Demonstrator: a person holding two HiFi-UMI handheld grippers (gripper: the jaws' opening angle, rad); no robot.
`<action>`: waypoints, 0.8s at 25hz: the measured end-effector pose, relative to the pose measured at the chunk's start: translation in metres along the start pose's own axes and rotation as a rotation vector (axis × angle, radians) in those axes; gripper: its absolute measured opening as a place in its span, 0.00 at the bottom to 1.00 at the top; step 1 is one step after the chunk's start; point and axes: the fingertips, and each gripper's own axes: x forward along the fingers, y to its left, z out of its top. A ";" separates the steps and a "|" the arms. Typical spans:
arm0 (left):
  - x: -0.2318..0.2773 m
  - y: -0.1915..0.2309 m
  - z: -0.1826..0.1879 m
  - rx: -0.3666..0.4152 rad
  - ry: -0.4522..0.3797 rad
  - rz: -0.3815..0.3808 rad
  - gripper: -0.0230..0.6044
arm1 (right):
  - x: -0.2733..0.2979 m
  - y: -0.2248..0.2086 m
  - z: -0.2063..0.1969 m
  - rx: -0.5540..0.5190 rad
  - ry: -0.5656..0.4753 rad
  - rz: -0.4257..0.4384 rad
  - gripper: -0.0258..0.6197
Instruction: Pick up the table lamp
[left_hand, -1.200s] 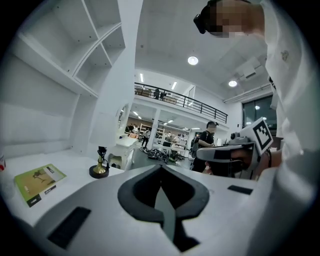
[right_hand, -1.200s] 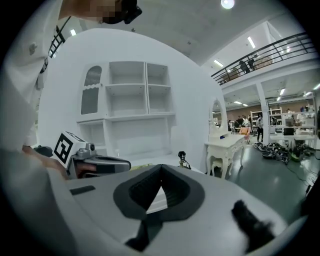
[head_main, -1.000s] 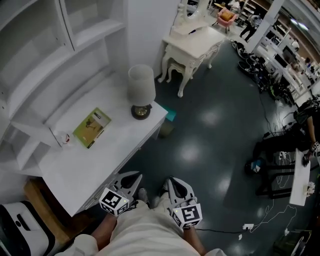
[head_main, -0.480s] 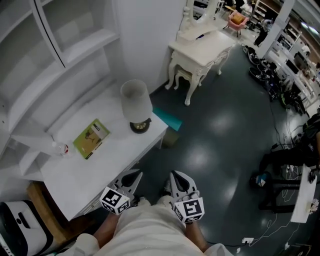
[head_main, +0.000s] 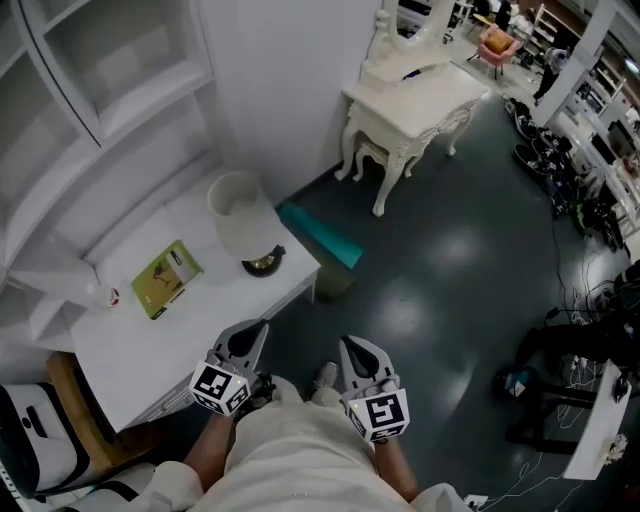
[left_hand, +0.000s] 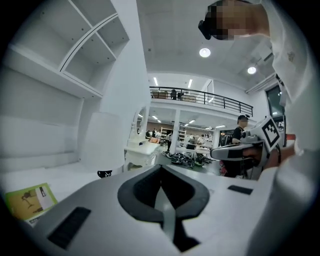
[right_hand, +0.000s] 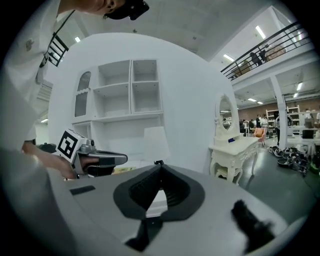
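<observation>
The table lamp (head_main: 240, 222) has a pale shade and a dark round base. It stands at the right end of the white desk (head_main: 130, 345). Both grippers are held low in front of the person, short of the desk and apart from the lamp. My left gripper (head_main: 255, 330) is shut and empty, with its tips near the desk's front edge. My right gripper (head_main: 352, 346) hangs over the dark floor, also shut with nothing held. In the left gripper view the lamp (left_hand: 102, 142) rises ahead beyond the shut gripper (left_hand: 161, 167). The right gripper view shows the lamp (right_hand: 156, 142) above the shut gripper (right_hand: 160, 165).
A green booklet (head_main: 165, 280) and a small cup (head_main: 108, 297) lie on the desk left of the lamp. White shelves (head_main: 110, 60) stand behind it. A teal object (head_main: 320, 235) sits at the desk's right end. An ornate white dressing table (head_main: 415, 100) stands farther back.
The person and both grippers have moved closer to the desk. The lamp now sits nearer the left gripper. Both grippers stay shut.
</observation>
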 end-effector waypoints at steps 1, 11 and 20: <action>0.006 0.003 -0.002 0.007 0.007 0.018 0.05 | 0.001 -0.007 -0.002 -0.001 0.012 0.005 0.06; 0.052 0.059 -0.030 -0.003 0.039 0.143 0.05 | 0.042 -0.034 -0.031 0.034 0.108 0.056 0.06; 0.078 0.117 -0.064 0.005 0.011 0.146 0.05 | 0.079 -0.024 -0.061 0.041 0.179 0.091 0.06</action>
